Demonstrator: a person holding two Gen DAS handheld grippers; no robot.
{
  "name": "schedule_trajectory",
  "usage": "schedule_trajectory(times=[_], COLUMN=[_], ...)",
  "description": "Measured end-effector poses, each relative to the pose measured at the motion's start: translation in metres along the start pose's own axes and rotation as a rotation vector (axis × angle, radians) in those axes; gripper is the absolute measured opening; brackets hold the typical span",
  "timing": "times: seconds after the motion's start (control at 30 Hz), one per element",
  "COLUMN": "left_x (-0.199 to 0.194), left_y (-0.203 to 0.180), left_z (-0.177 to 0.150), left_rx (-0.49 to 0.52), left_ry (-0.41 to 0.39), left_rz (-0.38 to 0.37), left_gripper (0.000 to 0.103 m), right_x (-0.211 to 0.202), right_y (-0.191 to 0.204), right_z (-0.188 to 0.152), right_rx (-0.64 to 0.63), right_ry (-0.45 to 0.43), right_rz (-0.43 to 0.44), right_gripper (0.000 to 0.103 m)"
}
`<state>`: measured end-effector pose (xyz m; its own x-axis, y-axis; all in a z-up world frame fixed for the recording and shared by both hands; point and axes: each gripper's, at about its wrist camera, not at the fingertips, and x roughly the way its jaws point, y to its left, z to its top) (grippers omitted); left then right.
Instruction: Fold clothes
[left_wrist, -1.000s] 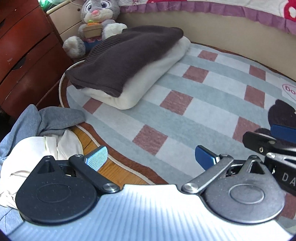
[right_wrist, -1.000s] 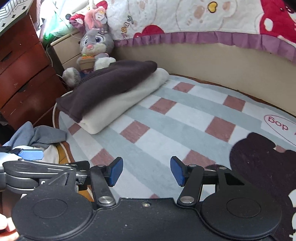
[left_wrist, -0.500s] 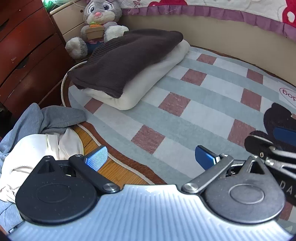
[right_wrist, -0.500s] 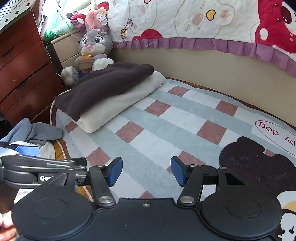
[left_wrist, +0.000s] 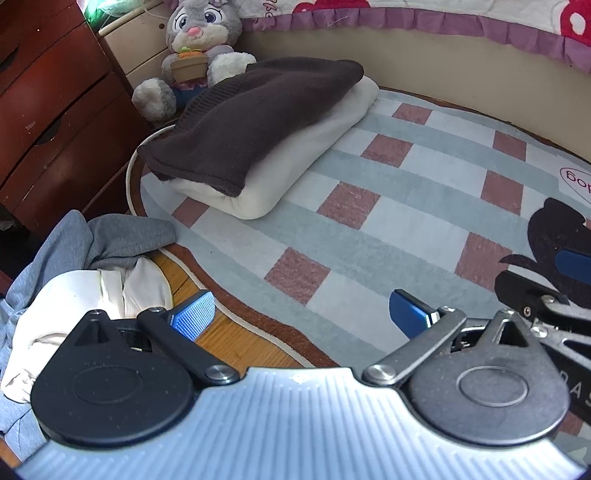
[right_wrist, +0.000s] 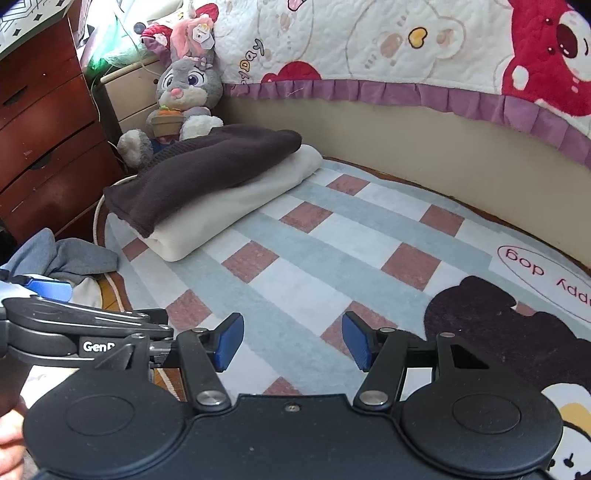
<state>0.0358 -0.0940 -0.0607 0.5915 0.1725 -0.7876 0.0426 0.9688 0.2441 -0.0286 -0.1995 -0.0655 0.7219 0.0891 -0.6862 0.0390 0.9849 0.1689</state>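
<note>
The left gripper (left_wrist: 301, 314) hangs with its blue pads spread wide and nothing between them, above the edge of the rug (left_wrist: 406, 206) where it meets the wooden floor (left_wrist: 229, 336). The right gripper (right_wrist: 291, 341) is also parted, somewhat narrower, empty, over the checked part of the rug.

The rug is rounded, with pale blue, white and reddish-brown squares, a brown border, and a dark cartoon dog printed at its right side beside the words "happy dog". At its far left lies a stack of folded clothes: a dark brown knit sweater (left_wrist: 258, 122) on top of a folded cream garment (left_wrist: 295, 162). Off the rug, just left of the left gripper, lies an unfolded heap: a grey garment (left_wrist: 110, 240) over a white garment (left_wrist: 55, 317).

Behind the stack sits a grey plush rabbit (right_wrist: 184, 99) holding a small pot. A red-brown wooden dresser (left_wrist: 48, 110) stands at the left, a cream drawer unit (right_wrist: 129, 92) beside it. A bed side runs along the back, draped with a cartoon quilt (right_wrist: 406, 44) edged in a purple frill.
</note>
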Motion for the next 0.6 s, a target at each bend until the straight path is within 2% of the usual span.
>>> schedule_trajectory(times=[0.43, 0.6], left_x=[-0.0035, -0.0072], left_y=[-0.0008, 0.0042], left_z=[-0.0002, 0.0015], left_rx=[-0.002, -0.001], left_ry=[0.004, -0.025], left_rz=[0.004, 0.002], left_gripper=[0.103, 0.103], right_x=[-0.0026, -0.0029], right_y=[0.0010, 0.0024], right_z=[-0.0011, -0.0015], right_rx=[-0.007, -0.013], right_ry=[0.001, -0.001], right_rz=[-0.004, -0.006], right_gripper=[0.065, 0.065])
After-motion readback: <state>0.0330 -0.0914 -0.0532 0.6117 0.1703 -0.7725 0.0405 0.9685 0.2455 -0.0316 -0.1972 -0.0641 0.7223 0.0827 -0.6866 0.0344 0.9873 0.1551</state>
